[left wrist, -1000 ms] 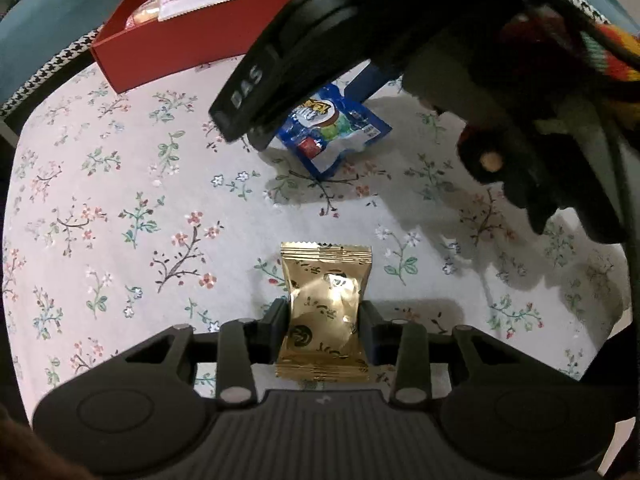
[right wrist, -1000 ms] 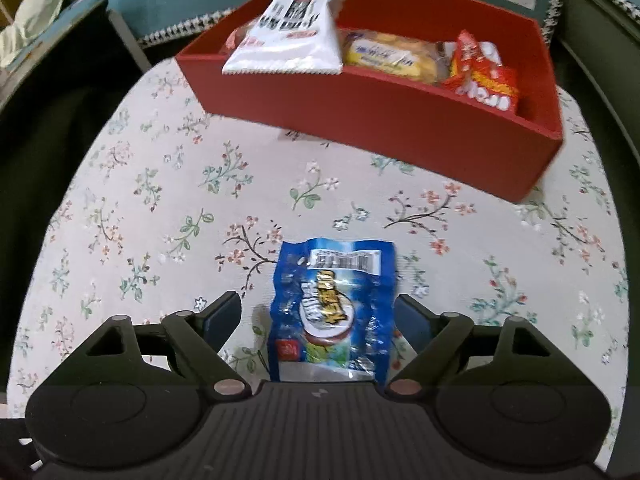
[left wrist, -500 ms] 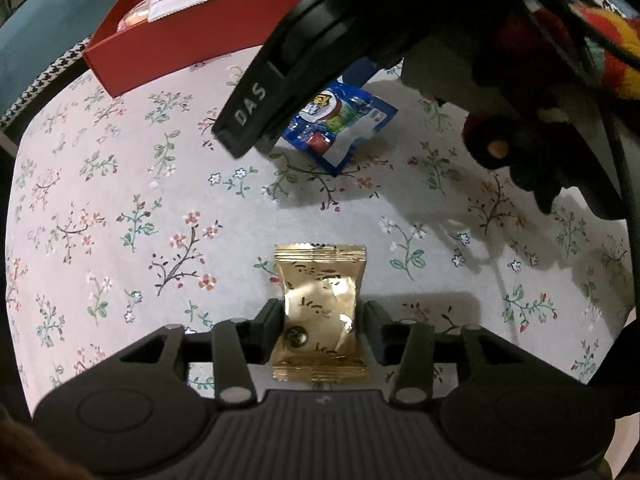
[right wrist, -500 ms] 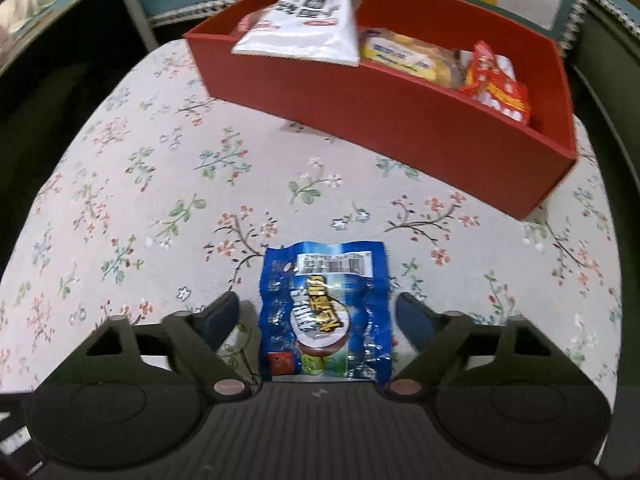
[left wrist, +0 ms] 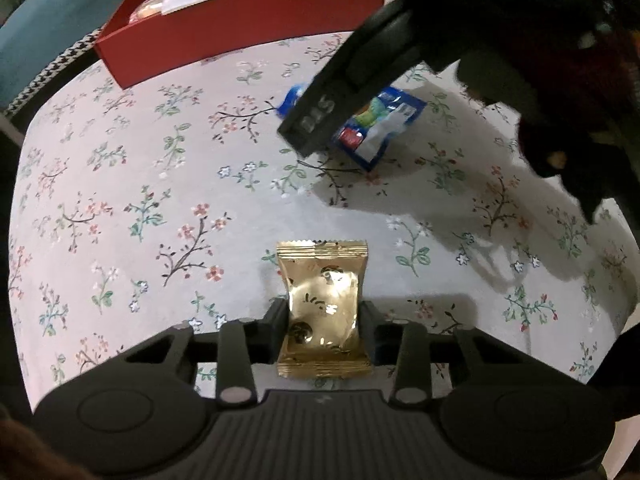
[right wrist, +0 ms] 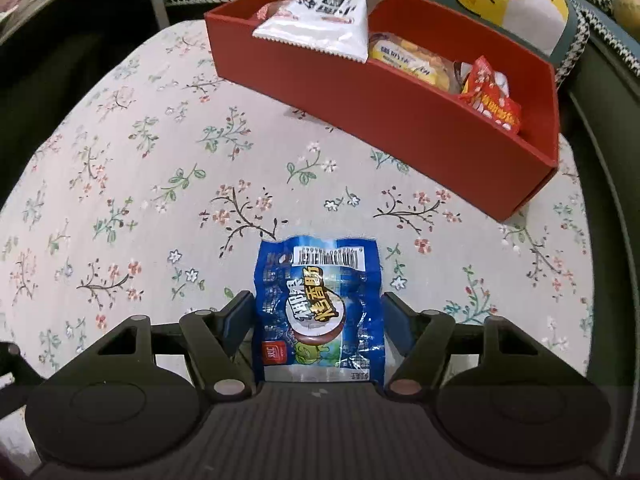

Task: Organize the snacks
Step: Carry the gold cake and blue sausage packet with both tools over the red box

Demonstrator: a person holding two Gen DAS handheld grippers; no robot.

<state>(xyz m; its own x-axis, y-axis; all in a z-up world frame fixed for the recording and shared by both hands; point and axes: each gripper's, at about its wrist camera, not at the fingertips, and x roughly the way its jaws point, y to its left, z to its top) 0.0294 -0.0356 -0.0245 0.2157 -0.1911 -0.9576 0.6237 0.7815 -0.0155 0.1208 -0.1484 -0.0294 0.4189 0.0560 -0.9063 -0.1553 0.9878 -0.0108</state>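
- Left tongs clamped on gold packet; long axis along the fingers, over the counter
- Right tongs clamped on blue packet; barcode end points toward the red box

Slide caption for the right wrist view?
Right claw closed on a blue snack packet above the floral tablecloth, red box of snacks ahead.

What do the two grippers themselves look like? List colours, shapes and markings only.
Both are matte black. The left gripper has a ribbed centre plate, a round disc on each side, triangular cut-outs and pale pivot pins on its linkage. The right gripper is built alike, but its fingers carry blue pads. Seen from the left camera, its side bears pale lettering, roughly "DAS".
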